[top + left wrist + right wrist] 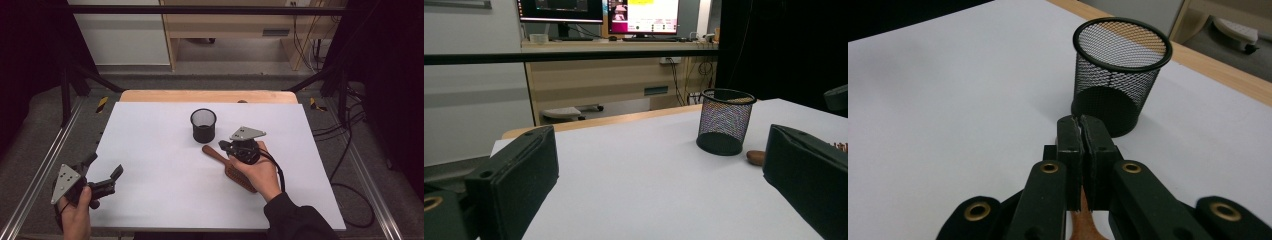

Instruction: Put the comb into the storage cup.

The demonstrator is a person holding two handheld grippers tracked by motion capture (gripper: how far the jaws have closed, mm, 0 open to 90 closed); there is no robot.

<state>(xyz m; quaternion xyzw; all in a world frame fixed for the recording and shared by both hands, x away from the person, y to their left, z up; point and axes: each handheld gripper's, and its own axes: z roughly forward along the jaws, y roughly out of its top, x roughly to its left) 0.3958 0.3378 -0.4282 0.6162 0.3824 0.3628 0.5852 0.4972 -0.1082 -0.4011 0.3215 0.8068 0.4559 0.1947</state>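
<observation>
Now | right tongs (1082, 131) clamp wooden brush (231, 170) handle | left tongs (104, 172) wide | round mesh cup (203, 125) upright

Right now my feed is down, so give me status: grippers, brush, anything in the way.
Right gripper shut on brush handle. Left gripper open, idle. Mesh cup upright just ahead, path clear.

Mesh cup (203, 125): black, fine wire-grid pattern. Hairbrush (227, 167): reddish-brown wood. Bench (150, 150): white top, light wood edge at far side. Claws (1080, 132): black.
</observation>
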